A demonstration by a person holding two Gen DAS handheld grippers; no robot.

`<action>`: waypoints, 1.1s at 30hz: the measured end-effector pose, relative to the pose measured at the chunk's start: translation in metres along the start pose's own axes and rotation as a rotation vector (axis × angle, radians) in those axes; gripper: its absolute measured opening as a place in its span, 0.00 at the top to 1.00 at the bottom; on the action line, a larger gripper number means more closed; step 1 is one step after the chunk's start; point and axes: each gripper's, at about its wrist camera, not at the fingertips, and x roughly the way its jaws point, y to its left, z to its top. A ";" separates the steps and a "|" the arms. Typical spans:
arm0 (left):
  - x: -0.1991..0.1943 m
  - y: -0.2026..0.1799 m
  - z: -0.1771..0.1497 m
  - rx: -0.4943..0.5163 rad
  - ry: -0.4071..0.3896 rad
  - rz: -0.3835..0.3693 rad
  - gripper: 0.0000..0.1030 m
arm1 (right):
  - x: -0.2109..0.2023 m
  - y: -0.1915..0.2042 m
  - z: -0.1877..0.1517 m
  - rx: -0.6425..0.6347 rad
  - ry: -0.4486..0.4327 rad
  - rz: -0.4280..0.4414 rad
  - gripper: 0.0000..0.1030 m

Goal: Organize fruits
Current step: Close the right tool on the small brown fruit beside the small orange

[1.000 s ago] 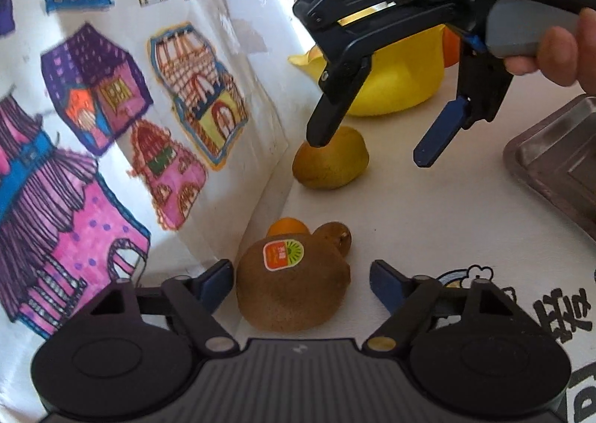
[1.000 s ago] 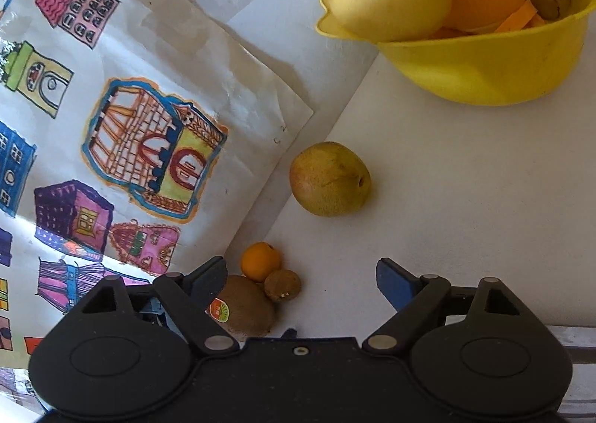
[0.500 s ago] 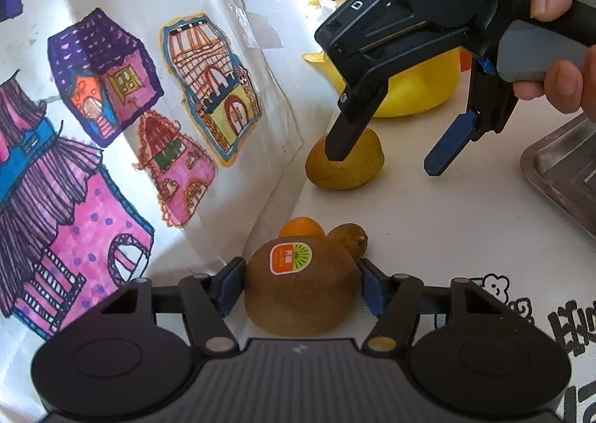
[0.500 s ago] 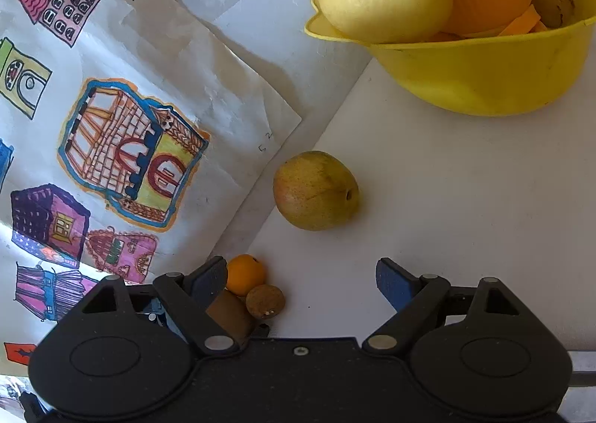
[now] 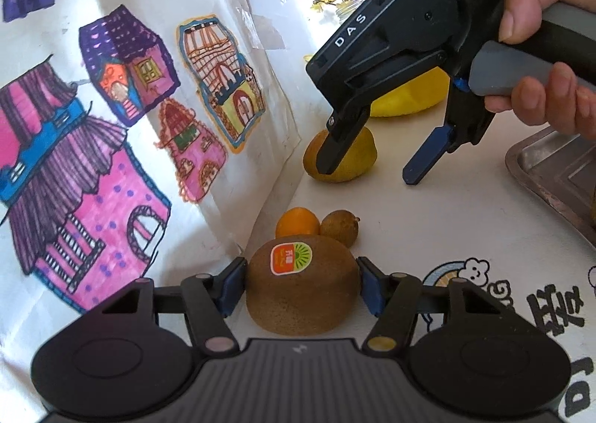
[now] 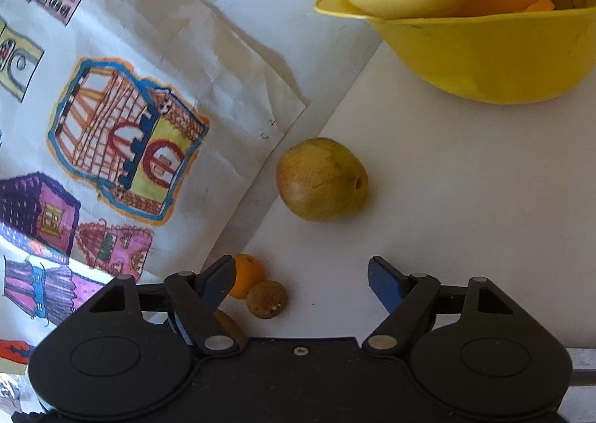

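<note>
Left wrist view: the left gripper, whose blue pads stood wide apart either side of the stickered kiwi a second ago, now pinches it from both sides on the white table, near the painted paper. Just beyond sit a small orange and a brown fruit, touching. Farther off, the right gripper has dropped closer to the yellow-green pear, its jaws spread; the yellow bowl lies beyond.
</note>
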 end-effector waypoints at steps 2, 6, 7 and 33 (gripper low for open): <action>-0.003 0.003 -0.002 -0.013 0.005 -0.005 0.35 | 0.001 0.003 -0.001 -0.009 0.001 -0.001 0.25; -0.011 0.011 -0.011 -0.030 0.016 -0.001 0.35 | 0.005 0.009 -0.004 -0.034 0.004 -0.006 0.30; -0.012 0.013 -0.013 -0.032 0.019 0.000 0.35 | 0.006 0.011 -0.005 -0.046 0.006 -0.009 0.32; -0.046 0.046 -0.040 -0.108 0.076 0.042 0.36 | 0.020 0.059 -0.039 -0.381 0.019 -0.092 0.71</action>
